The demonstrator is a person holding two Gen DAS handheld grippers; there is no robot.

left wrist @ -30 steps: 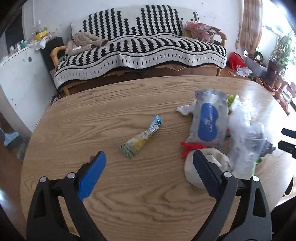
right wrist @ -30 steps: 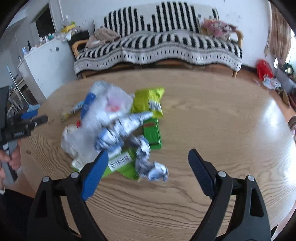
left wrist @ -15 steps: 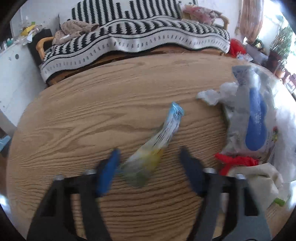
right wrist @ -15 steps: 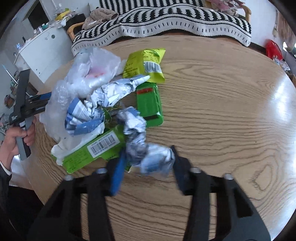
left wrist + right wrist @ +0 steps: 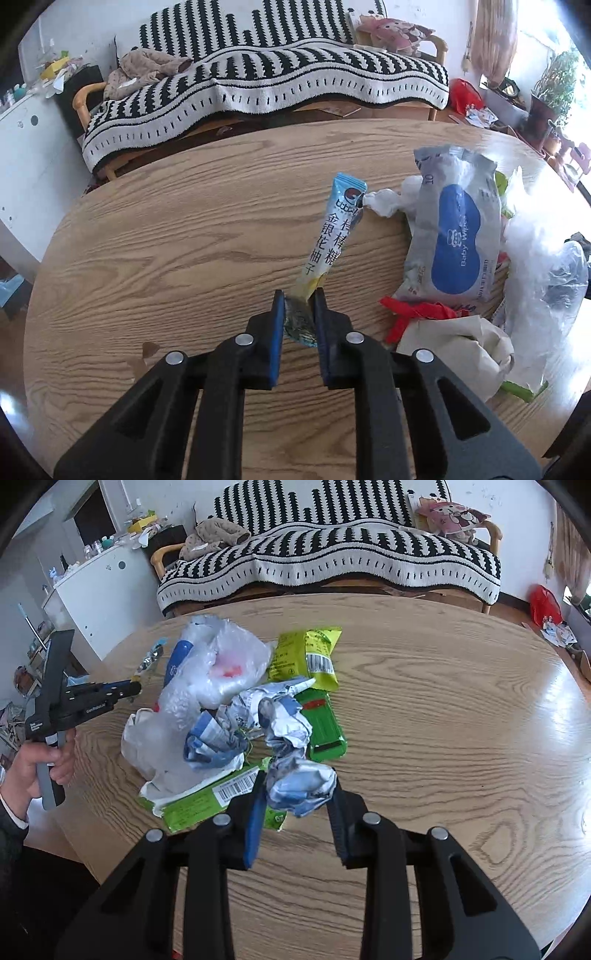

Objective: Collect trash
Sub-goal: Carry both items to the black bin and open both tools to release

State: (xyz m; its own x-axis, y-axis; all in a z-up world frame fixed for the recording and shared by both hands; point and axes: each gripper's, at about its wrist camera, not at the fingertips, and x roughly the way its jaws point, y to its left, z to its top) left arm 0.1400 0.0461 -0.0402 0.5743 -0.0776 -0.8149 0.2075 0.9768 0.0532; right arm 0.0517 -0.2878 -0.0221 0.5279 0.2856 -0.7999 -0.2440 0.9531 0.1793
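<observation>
Each camera rode just behind its claw, looking steeply down along the fingers, close over the wooden surface. Both faced the striped sofa beyond the claws. The trash pile appeared in both views.

- The left tongs point down, and their jaws are closing on a thin wrapper.
- The right tongs point down too, closing around a crumpled wad.
- A hand grips the left handle.

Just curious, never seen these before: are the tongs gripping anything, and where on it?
The left tongs are closing on the long candy wrapper's near end. The right tongs are closing around the crumpled blue-and-white wrapper.
</observation>
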